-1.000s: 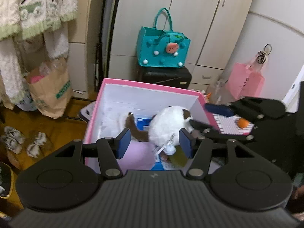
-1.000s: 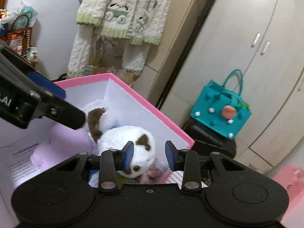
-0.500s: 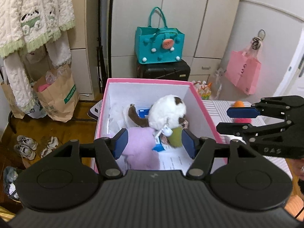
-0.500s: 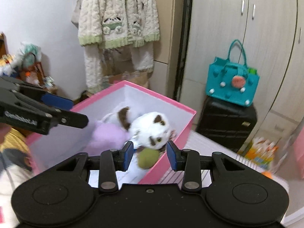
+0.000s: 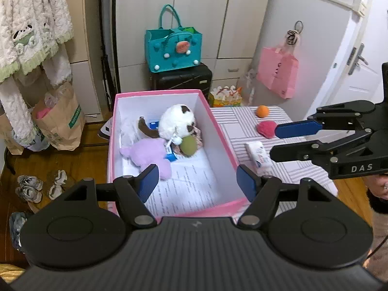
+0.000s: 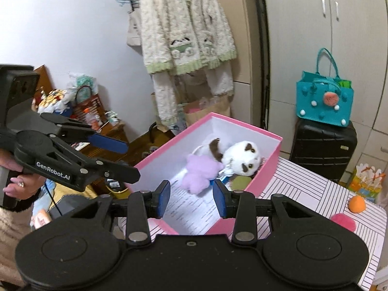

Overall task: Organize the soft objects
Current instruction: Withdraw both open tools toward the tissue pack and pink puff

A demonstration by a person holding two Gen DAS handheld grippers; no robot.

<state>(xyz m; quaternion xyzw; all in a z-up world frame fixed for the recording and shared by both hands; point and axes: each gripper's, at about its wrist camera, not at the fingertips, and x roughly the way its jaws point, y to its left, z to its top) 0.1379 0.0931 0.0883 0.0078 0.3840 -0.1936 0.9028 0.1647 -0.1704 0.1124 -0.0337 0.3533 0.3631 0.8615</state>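
Note:
A pink box stands on a striped table. Inside lie a white-and-brown plush cat, a purple plush and a green ball. On the table to the right lie an orange ball, a pink plush ball and a tissue pack. My left gripper is open and empty above the box's near end. My right gripper is open and empty, held above the table beside the box.
A teal bag sits on a black suitcase behind the box. A pink bag hangs at right. A paper bag and shoes stand on the wood floor at left. Fluffy clothes hang on the wall.
Both grippers have pulled up and back from the box. The right gripper has left the plush cat and green ball inside and opened wider.

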